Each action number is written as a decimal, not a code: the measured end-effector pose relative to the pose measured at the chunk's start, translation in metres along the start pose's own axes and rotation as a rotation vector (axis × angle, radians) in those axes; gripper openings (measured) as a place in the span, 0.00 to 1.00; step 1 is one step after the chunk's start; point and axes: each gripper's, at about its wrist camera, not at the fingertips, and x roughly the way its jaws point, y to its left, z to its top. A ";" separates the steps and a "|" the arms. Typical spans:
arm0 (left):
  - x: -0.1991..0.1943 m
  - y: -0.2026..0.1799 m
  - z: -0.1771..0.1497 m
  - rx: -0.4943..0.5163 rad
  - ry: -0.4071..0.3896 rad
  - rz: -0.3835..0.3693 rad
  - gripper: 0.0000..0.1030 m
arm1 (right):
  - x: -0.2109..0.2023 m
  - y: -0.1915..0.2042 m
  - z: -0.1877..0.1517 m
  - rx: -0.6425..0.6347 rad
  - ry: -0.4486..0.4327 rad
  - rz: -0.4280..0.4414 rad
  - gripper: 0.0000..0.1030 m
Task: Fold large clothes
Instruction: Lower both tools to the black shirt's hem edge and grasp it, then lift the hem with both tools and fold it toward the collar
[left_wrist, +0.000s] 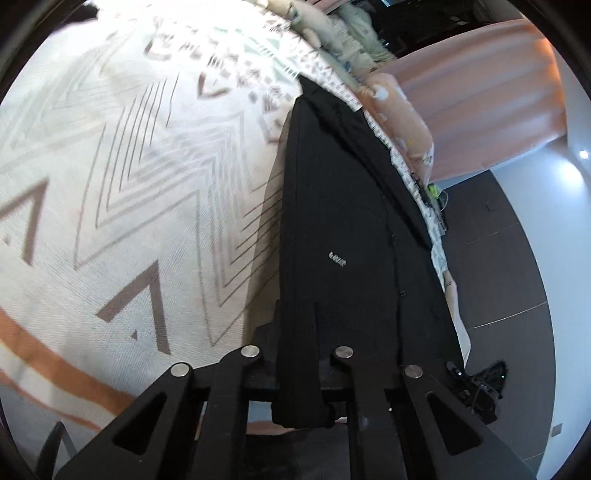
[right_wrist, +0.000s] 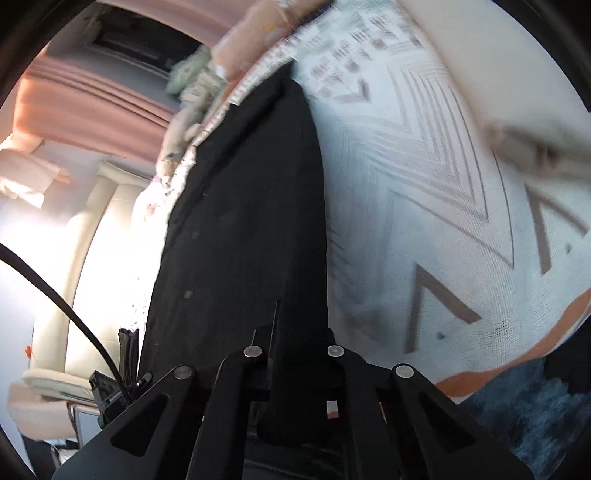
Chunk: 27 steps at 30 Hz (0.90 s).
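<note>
Along bed (left_wrist: 110, 184) edge, black coat (left_wrist: 332, 221) pinched at near hem by left gripper (left_wrist: 297, 354) and right gripper (right_wrist: 295, 350), patterned cover wide open beside.

A white bedspread (left_wrist: 140, 177) with brown zigzag and chevron lines and an orange stripe along its near edge covers the bed, and pale stuffed toys (left_wrist: 332, 33) lie heaped at its far end, beside a peach pillow (left_wrist: 402, 114). Peach curtains (left_wrist: 491, 92) hang behind it above a dark floor (left_wrist: 498, 266) with thin pale seams, where a black device (left_wrist: 480, 384) lies close to the bed's edge. In the right wrist view a cream padded headboard (right_wrist: 107, 221) stands in bright glare, a black cable (right_wrist: 74, 314) arcs across in front of it, and a blue shaggy rug (right_wrist: 524, 413) shows below the orange stripe.
</note>
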 end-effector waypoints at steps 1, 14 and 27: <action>-0.006 -0.003 0.001 0.006 -0.011 -0.005 0.11 | -0.005 0.006 -0.001 -0.014 -0.012 0.003 0.01; -0.095 -0.019 -0.018 0.054 -0.113 -0.042 0.10 | -0.083 0.055 -0.033 -0.142 -0.072 0.112 0.01; -0.165 -0.033 -0.068 0.104 -0.190 -0.082 0.10 | -0.140 0.044 -0.080 -0.175 -0.120 0.157 0.01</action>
